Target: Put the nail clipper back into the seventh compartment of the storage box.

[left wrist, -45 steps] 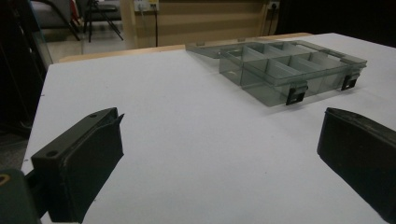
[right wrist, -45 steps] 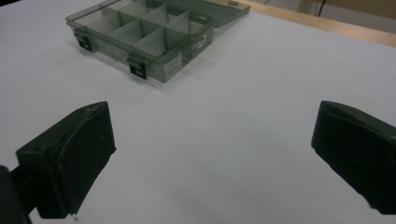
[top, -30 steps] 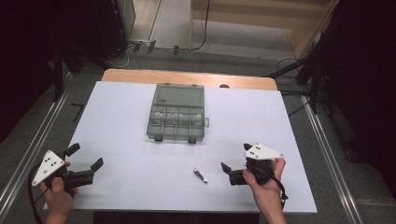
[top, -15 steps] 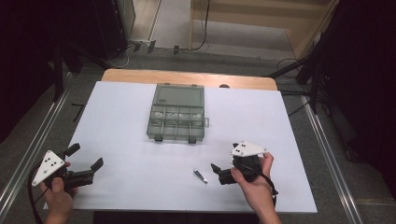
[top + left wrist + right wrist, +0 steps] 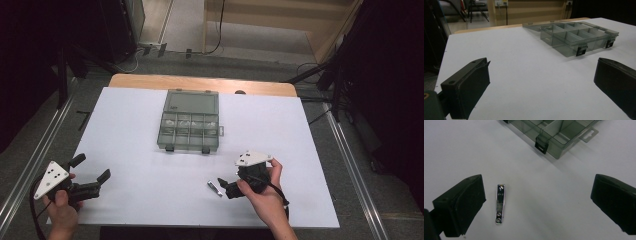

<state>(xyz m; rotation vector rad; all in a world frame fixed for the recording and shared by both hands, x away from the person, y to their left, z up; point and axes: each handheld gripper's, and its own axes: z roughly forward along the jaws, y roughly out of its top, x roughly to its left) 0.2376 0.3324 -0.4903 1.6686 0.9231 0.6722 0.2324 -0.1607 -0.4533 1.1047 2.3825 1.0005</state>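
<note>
1. On the white table [image 5: 150,125], near its front edge, my right gripper [image 5: 226,187] hangs with jaws spread wide, pinching nothing; the nail clipper [image 5: 214,187] lies flat just beside its left jaw.
2. At front left, my left gripper [image 5: 92,175] also stands spread and bare.
3. Beyond both sits the open grey compartment box [image 5: 190,125]; what its small cells hold is too blurred to make out.
4. Both of my gripper views cut the jaws off at the frame's edge.

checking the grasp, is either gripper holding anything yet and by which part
Nothing is held. The right gripper is open, the nail clipper lying free between its jaws; the left gripper is open too.
</note>
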